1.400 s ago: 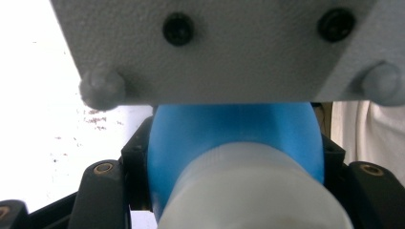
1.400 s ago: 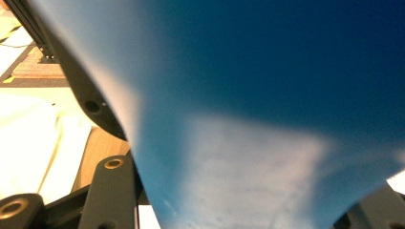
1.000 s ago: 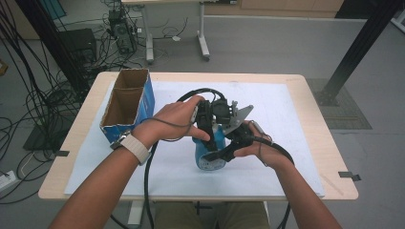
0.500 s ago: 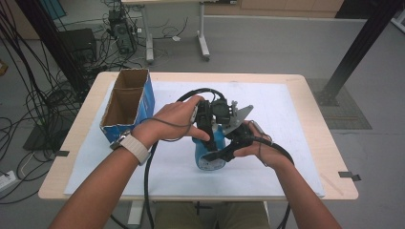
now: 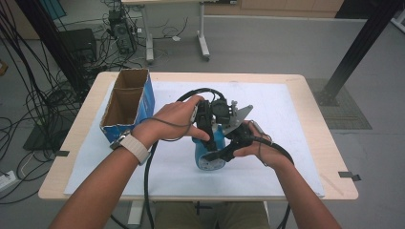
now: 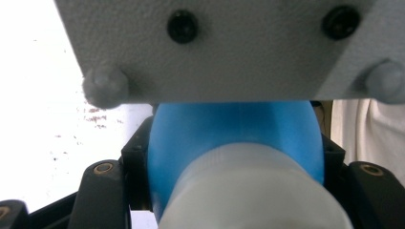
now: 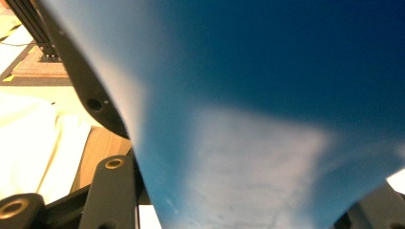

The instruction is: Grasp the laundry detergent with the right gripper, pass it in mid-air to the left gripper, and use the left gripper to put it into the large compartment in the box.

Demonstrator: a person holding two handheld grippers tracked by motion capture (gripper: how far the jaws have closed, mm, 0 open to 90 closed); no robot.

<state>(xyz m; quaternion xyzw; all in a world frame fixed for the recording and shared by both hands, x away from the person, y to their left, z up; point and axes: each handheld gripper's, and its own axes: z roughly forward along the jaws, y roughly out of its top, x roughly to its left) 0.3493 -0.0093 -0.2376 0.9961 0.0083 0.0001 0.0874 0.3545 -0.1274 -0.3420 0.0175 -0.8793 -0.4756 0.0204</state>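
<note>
Both our grippers are clamped on one blue bottle (image 5: pixel 210 150), held over the white sheet (image 5: pixel 296 124) at the middle of the table (image 5: pixel 329 157). Our left gripper (image 5: pixel 210 121) grips its upper part, our right gripper (image 5: pixel 229 150) its lower end; a cardboard box (image 5: pixel 126 105) stands well apart at the left

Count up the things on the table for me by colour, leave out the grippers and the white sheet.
Blue: 2, the bottle held by both grippers, and the open cardboard box with blue outer walls at the table's left.
Total: 2
</note>
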